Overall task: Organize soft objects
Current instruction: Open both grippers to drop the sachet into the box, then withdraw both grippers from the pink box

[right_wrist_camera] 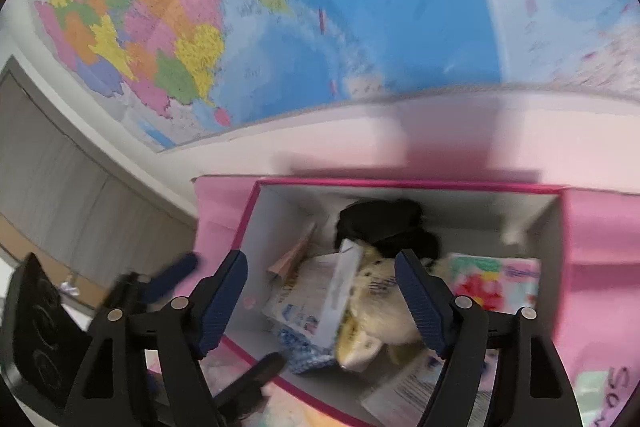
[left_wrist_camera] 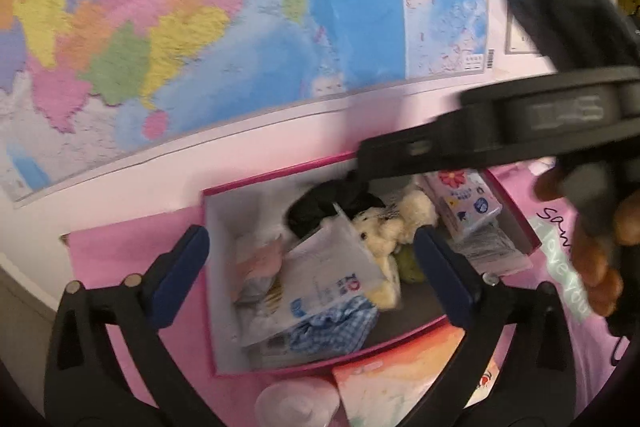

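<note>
I hold both claws, left claw [left_wrist_camera: 312, 275] and right claw [right_wrist_camera: 320, 303], spread apart and empty above the pink box [left_wrist_camera: 280, 373], where the plush toy [left_wrist_camera: 384, 227] already lies among packets.

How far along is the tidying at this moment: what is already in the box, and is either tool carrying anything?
Done: the pink box already holds a cream plush toy, black cloth, a blue checked cloth and tissue packs. In hand: nothing; the left tool and right tool both hang open over the box. Left: a pink-and-orange pack and a pale pink item sit outside, in front.
</note>
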Available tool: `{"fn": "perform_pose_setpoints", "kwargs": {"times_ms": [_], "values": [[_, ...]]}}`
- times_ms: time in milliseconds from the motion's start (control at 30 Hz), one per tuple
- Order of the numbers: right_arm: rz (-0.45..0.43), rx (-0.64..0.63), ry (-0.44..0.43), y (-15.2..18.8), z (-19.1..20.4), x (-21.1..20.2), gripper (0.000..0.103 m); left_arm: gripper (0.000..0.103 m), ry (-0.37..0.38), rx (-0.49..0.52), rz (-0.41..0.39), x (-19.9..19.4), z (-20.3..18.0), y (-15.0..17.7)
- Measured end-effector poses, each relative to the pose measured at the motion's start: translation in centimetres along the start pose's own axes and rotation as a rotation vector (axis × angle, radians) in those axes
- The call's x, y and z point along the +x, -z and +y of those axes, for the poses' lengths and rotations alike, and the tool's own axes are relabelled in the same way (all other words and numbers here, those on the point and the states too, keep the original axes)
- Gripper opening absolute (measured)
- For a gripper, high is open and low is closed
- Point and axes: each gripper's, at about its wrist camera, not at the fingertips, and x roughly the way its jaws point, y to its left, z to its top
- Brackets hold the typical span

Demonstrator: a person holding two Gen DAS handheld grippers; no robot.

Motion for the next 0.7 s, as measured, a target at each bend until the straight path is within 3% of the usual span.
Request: {"fn": "perform_pose_setpoints", "kwargs": {"times_ms": [167,400,700], "values": [[-0.089,-0.049,0.029,2.6,1.1,-4.7,0.09,0.103,-0.077,-0.017,-0.016,-2.4,0.3,1.3],[-0.169,-0.034,0.008,8.3,1.7,-10.1,0.091,0.103,-0.086,-0.091,-0.024,-5.8,1.2,4.4],[-0.179,-0.052,-0.011,17.4,3.7,-14.4,0.091,0.103,-0.089,-0.137,-0.049,-11.2,0.5,9.2]]}}
